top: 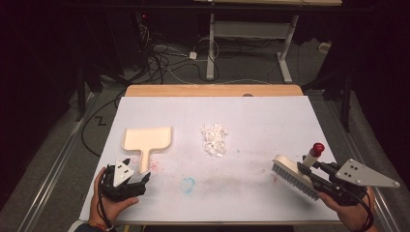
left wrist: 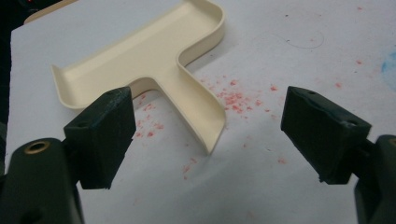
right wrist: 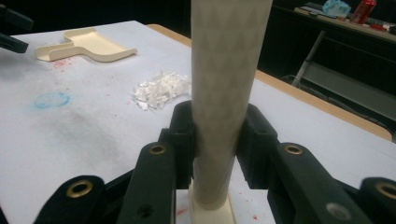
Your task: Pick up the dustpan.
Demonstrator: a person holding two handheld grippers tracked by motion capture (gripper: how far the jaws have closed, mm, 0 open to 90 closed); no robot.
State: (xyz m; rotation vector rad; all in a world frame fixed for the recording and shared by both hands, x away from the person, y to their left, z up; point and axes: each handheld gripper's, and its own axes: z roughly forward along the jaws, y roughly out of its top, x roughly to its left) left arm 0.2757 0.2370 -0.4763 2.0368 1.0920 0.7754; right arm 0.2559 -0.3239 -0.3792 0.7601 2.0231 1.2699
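From the high view, I am watching a person's two hands at the near edge of a white-covered table [top: 261, 116]. The left gripper [top: 140, 181] is resting low at the near left, its fingers spread, with the handle of a cream dustpan [top: 147, 139] lying just ahead of them. A small heap of white scraps [top: 214, 137] is lying well ahead and between the two grippers. The right gripper [top: 309, 170] is pinching the handle of a brush [top: 294, 175], whose bristles are pointing down at the table and whose handle is ending in a red cap.

In the left gripper view, the fingers [left wrist: 100, 135] are standing wide apart with nothing between them. The dustpan [left wrist: 154, 60] is lying just beyond them, its handle end pointing into the gap, among red specks.

In the right gripper view, the fingers [right wrist: 184, 140] are pressing on both sides of the pale brush handle [right wrist: 224, 70], which is rising upright between them. The scraps [right wrist: 161, 91] are lying beyond the fingers to the left, the dustpan [right wrist: 86, 44] farther off.
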